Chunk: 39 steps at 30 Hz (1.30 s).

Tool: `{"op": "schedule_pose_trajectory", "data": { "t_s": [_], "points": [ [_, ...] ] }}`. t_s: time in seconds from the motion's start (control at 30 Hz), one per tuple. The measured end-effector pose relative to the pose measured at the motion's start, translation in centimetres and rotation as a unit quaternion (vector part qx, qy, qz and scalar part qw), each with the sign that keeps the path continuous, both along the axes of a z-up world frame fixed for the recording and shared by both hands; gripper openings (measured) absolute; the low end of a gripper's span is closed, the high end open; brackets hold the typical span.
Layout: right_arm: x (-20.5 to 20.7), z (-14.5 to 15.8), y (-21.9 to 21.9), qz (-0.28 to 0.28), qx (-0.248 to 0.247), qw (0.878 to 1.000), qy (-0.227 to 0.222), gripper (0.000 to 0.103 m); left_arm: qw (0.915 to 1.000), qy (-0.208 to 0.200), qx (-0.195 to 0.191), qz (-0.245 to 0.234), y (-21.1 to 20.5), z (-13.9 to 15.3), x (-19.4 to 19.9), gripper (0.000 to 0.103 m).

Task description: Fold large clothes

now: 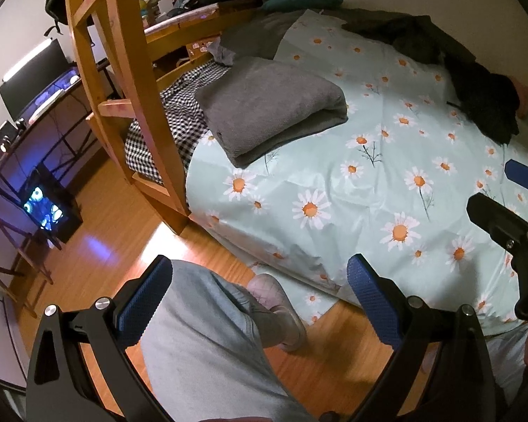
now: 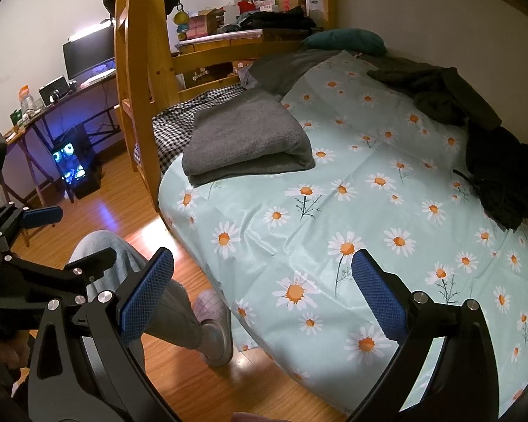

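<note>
A folded grey garment [image 1: 267, 105] lies on the left part of the daisy-print bed sheet [image 1: 387, 190]; it also shows in the right wrist view [image 2: 246, 137]. A heap of dark crumpled clothes [image 1: 475, 84] lies along the far right of the bed, and in the right wrist view [image 2: 489, 154]. My left gripper [image 1: 260, 295] is open and empty, held over the floor and bed edge. My right gripper [image 2: 264, 285] is open and empty above the near edge of the bed [image 2: 369, 211]. Each gripper shows at the edge of the other's view.
A wooden bunk ladder and frame [image 1: 130, 81] stands at the bed's left corner. A checked cloth [image 1: 172, 123] lies by the grey garment. A desk with monitor and lit computer case [image 2: 74, 168] stands at left. The person's leg and slipper [image 1: 278, 313] are on the wooden floor.
</note>
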State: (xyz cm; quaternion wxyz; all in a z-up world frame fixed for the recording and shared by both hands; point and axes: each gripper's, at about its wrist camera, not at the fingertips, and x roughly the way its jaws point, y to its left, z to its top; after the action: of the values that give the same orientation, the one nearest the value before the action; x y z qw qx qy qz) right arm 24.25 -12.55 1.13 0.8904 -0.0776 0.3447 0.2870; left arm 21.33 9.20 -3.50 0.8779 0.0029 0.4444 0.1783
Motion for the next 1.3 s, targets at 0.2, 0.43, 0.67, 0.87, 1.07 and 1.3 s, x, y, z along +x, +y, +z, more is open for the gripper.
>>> {"op": "schedule_pose_trajectory", "data": {
  "t_s": [0.2,0.43,0.67,0.87,1.07,1.3],
  "points": [
    [-0.05,0.02,-0.07,-0.003,0.001,1.000,0.000,0.099,1.0000,-0.001,0.002,0.000,0.07,-0.03,-0.09,0.097],
    [-0.09,0.02,-0.17,-0.004,0.002,1.000,0.000,0.099,1.0000,0.001,0.001,-0.001,0.03,-0.04,-0.17,0.097],
    [-0.11,0.02,-0.13,-0.004,0.002,1.000,0.000,0.099,1.0000,0.001,0.004,0.000,0.02,-0.08,-0.25,0.097],
    [-0.13,0.05,-0.14,-0.005,0.001,1.000,0.000,0.099,1.0000,0.006,-0.002,0.002,0.19,-0.14,-0.16,0.097],
    [-0.14,-0.03,-0.27,-0.007,0.002,1.000,0.000,0.099,0.9998,-0.002,0.010,0.015,0.41,0.15,-0.18,0.097],
    [-0.05,-0.06,-0.47,-0.008,0.004,1.000,0.001,0.099,0.9996,0.013,0.014,0.019,0.82,-0.25,0.16,0.097]
  ]
}}
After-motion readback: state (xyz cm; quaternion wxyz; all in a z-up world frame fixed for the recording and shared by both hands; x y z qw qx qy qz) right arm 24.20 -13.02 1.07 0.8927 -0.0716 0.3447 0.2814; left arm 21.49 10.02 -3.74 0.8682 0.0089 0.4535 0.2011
